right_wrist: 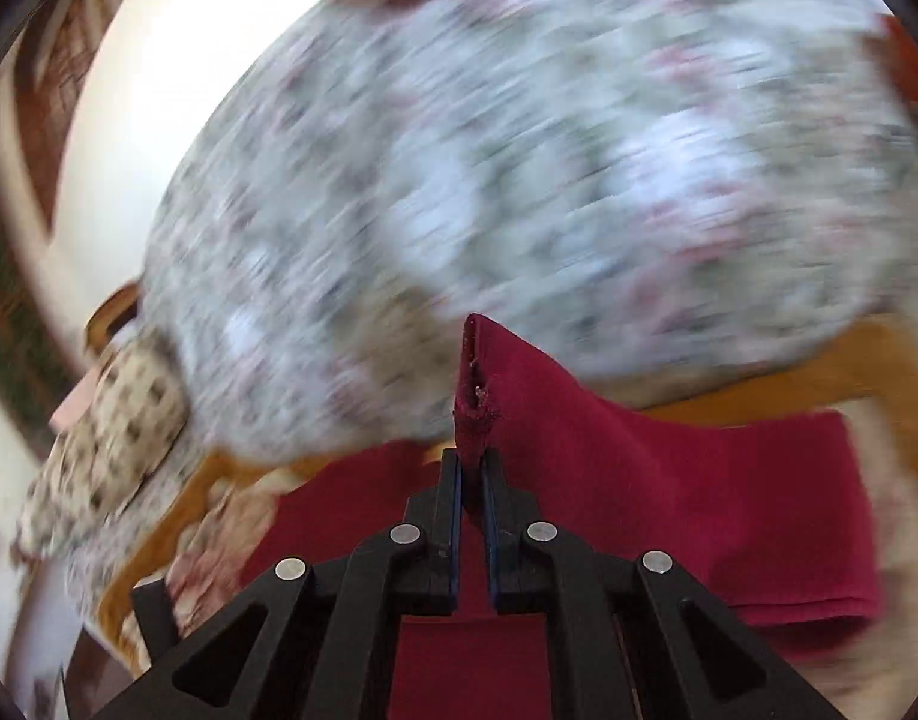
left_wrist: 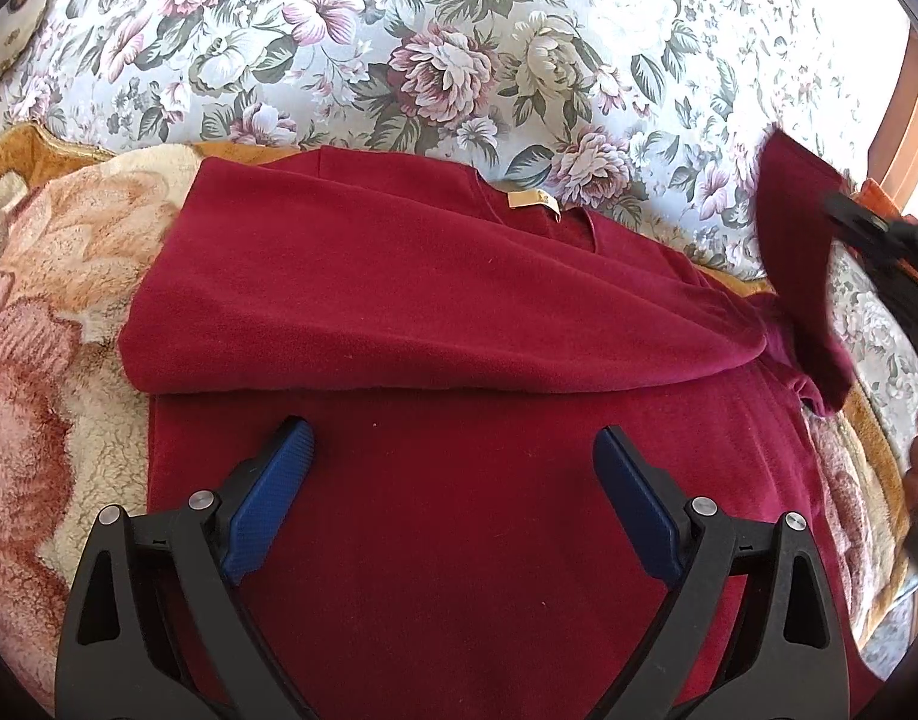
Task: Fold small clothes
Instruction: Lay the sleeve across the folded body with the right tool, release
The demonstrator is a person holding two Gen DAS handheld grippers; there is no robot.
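We work over a floral-print bedspread point(left_wrist: 459, 48) and a plush cream-and-orange blanket point(left_wrist: 51, 312), where the soft dark-red fleece garment point(left_wrist: 435, 300) lies partly folded. It looks light and limp, best pinched at hems. Our left gripper point(left_wrist: 453, 450) hovers wide above it; our right gripper point(right_wrist: 471, 468) pinches its lifted sleeve end point(right_wrist: 477, 396).

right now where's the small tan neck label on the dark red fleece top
In the left wrist view the tan neck label sits at the collar on the far edge of the dark red fleece top, just before the floral sheet, beyond the open left gripper.
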